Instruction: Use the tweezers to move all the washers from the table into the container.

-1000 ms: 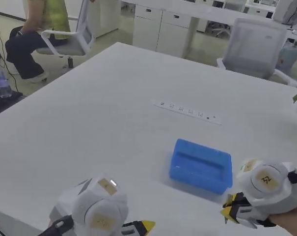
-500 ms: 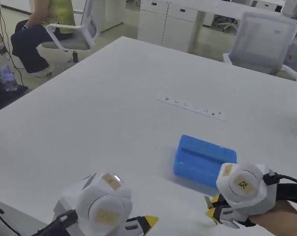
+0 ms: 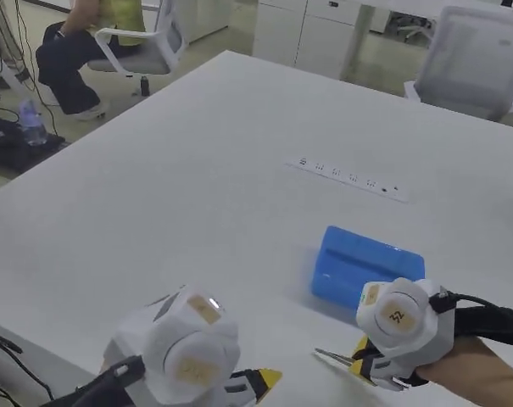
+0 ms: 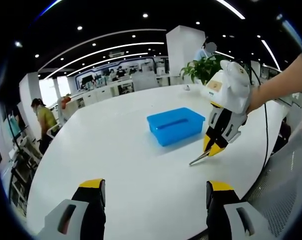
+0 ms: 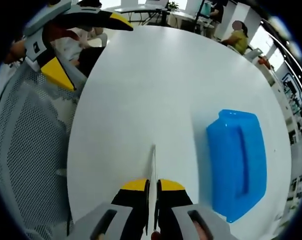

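**A:** What's in your right hand?

**B:** My right gripper [image 5: 152, 186] has its jaws pinched almost together on a pair of thin silver metal tweezers [image 5: 153, 165]. They stick straight out between the yellow tips. Seen from the left gripper view, they slant down towards the wide white table [image 3: 197, 212]. I can't tell whether the point is touching the surface.

**A:** And the left?

**B:** My left gripper [image 4: 155, 186] is spread wide with nothing between its jaws. It hangs low over the near edge of the table, well apart from the right one.

**A:** Where's the box?

**B:** The blue rectangular plastic container [image 3: 337, 288] sits on the table just beyond my right gripper. In the head view the gripper's white body overlaps its near corner. In the right gripper view it lies to the right of the tweezers, lengthwise, with a long groove along its middle.

**A:** Anything else on the table?

**B:** A flat white power strip [image 3: 349, 180] lies farther back, past the container. Off the far left corner a person sits on a grey office chair [image 3: 146, 51].
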Tool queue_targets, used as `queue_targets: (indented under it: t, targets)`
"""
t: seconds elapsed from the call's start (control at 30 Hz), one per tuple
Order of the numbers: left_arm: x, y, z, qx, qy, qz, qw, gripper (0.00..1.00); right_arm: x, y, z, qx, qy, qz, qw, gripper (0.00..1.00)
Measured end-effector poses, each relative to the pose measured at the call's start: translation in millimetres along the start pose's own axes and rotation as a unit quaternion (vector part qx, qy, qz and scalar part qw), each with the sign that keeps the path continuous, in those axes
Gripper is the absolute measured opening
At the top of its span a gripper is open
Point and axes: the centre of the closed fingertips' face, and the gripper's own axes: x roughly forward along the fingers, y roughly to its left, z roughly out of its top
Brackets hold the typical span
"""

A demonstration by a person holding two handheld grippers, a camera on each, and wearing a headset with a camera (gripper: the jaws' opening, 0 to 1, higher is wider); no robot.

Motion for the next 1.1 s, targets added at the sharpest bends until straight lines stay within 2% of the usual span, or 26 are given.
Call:
queue_targets:
  t: [0.3, 0.43, 0.53, 0.6, 0.63, 0.7, 0.77, 0.83, 0.87, 0.93, 1.03, 1.1]
  targets:
    - [0.9, -1.7, -2.0, 0.002, 0.005, -0.003, 1.0, 0.85, 9.7, 2.2, -10.2, -0.01, 0.015, 0.013, 0.9997, 0.04]
    - [1.0, -2.7, -2.6, 0.003, 0.007, -0.006, 1.0, 0.85, 10.2, 2.9, -11.1, -0.016, 0.011, 0.01, 0.9998, 0.04]
    - [0.8, -3.6, -2.5, 0.007, 0.008, -0.007, 0.9999, 0.85, 9.6, 2.1, -8.4, 0.004, -0.002, 0.001, 1.0, 0.05]
    - [0.6, -3.9, -2.4, 0.007, 0.007, -0.007, 0.9999, 0.85, 6.9, -0.1, -7.6, 0.036, -0.009, -0.012, 0.9993, 0.05]
    - [0.4, -3.8, -2.2, 0.008, 0.007, -0.007, 0.9999, 0.85, 4.5, -0.1, -7.4, 0.033, -0.013, -0.012, 0.9993, 0.05]
    - [0.1, -3.4, -1.3, 0.008, 0.004, -0.006, 0.9999, 0.85, -3.8, -2.4, -5.4, 0.06, -0.033, -0.027, 0.9973, 0.07]
    - [-0.5, -2.9, 0.1, 0.006, 0.0, -0.005, 1.0, 0.85, -18.4, -2.0, -1.8, 0.11, -0.061, -0.036, 0.9914, 0.11]
    - [-1.6, -1.9, 2.2, 0.002, -0.005, -0.004, 1.0, 0.86, -34.7, -2.0, 3.4, 0.151, -0.099, -0.051, 0.9823, 0.15]
    - [-2.1, -1.5, 3.1, -0.001, -0.008, -0.004, 1.0, 0.86, -48.1, -0.7, 5.0, 0.182, -0.126, -0.064, 0.9731, 0.15]
    - [-2.4, -2.6, 3.8, -0.006, -0.009, -0.008, 0.9999, 0.87, -66.6, 2.7, 1.2, 0.216, -0.155, -0.087, 0.9601, 0.17]
    - [-3.2, -7.3, 6.3, -0.002, -0.011, -0.016, 0.9998, 0.9, -84.1, 10.4, -14.6, 0.254, -0.163, -0.116, 0.9462, 0.22]
    - [-5.2, -11.0, 9.0, 0.008, -0.014, -0.021, 0.9996, 0.91, -97.9, 13.3, -23.7, 0.28, -0.176, -0.141, 0.9331, 0.25]
